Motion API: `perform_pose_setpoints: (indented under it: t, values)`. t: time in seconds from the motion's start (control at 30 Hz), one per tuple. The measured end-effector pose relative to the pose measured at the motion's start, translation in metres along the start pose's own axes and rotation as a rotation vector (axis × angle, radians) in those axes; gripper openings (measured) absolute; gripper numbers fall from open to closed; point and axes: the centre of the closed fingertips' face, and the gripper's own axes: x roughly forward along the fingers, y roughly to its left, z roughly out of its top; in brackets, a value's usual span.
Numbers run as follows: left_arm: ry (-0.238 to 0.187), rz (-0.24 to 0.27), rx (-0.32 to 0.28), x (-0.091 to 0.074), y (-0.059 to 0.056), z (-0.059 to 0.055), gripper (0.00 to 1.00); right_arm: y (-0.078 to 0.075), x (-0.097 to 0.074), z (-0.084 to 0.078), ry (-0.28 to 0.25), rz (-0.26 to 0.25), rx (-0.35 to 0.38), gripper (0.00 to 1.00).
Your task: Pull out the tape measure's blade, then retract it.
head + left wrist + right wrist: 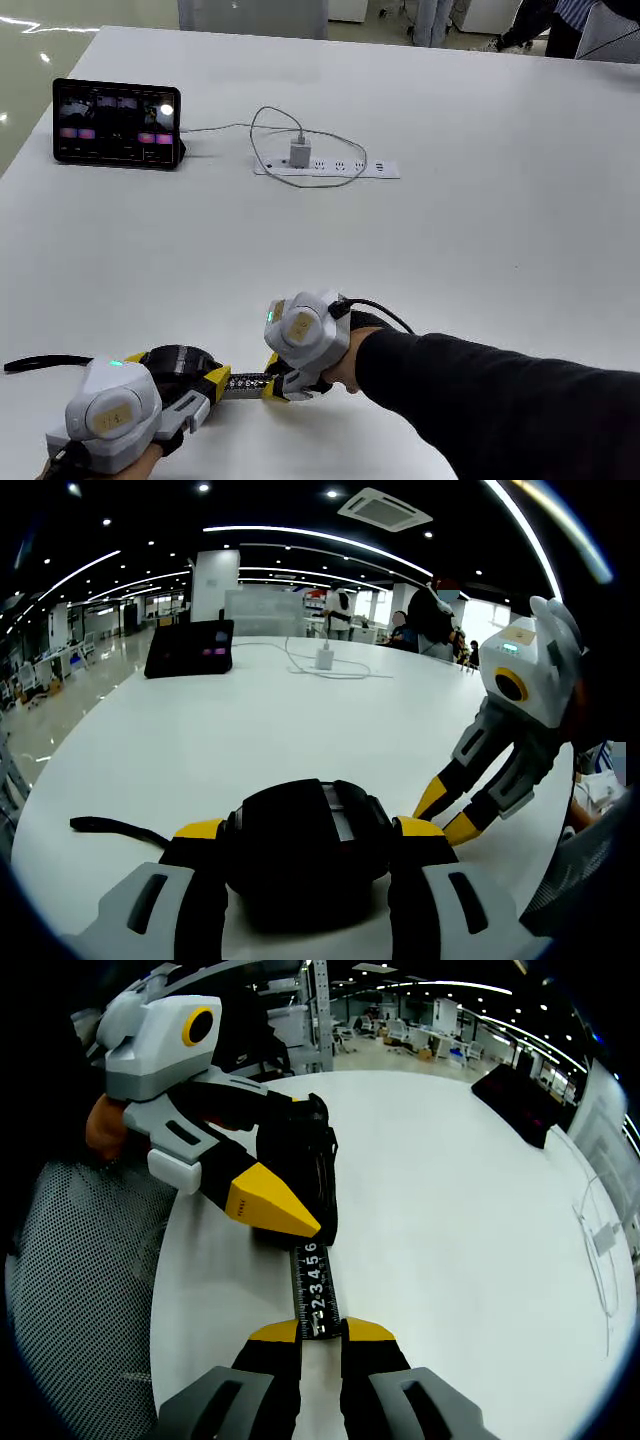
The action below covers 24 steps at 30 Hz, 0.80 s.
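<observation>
A black tape measure (183, 361) (310, 850) lies at the table's near edge, and my left gripper (178, 369) (310, 829) is shut on its case from both sides. A short length of black blade (245, 384) (313, 1282) with white numbers runs out of the case to the right. My right gripper (272, 380) (322, 1331) is shut on the blade's free end, close to the case. The left gripper's yellow fingertip (270, 1200) touches the case (305, 1165) in the right gripper view. A black wrist strap (45, 363) (110, 827) trails left from the case.
A dark tablet (118, 122) stands at the far left of the white table (450, 250). A white power strip (330, 167) with a charger and looped cable lies mid-table. People stand beyond the far edge.
</observation>
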Motion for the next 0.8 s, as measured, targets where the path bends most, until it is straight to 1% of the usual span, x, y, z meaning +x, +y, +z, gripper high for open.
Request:
perform_pose_setpoints:
  t: [0.17, 0.33, 0.8]
  values:
    - [0.0, 0.001, 0.001, 0.0, 0.0, 0.0, 0.61, 0.0, 0.001, 0.001, -0.004, -0.002, 0.002, 0.11]
    - [0.0, 0.001, 0.0, 0.0, 0.0, -0.001, 0.61, 0.001, 0.002, 0.004, -0.005, 0.003, -0.018, 0.11]
    - [0.002, 0.001, 0.0, 0.0, 0.0, -0.001, 0.61, 0.002, 0.008, 0.012, -0.024, 0.008, -0.007, 0.11]
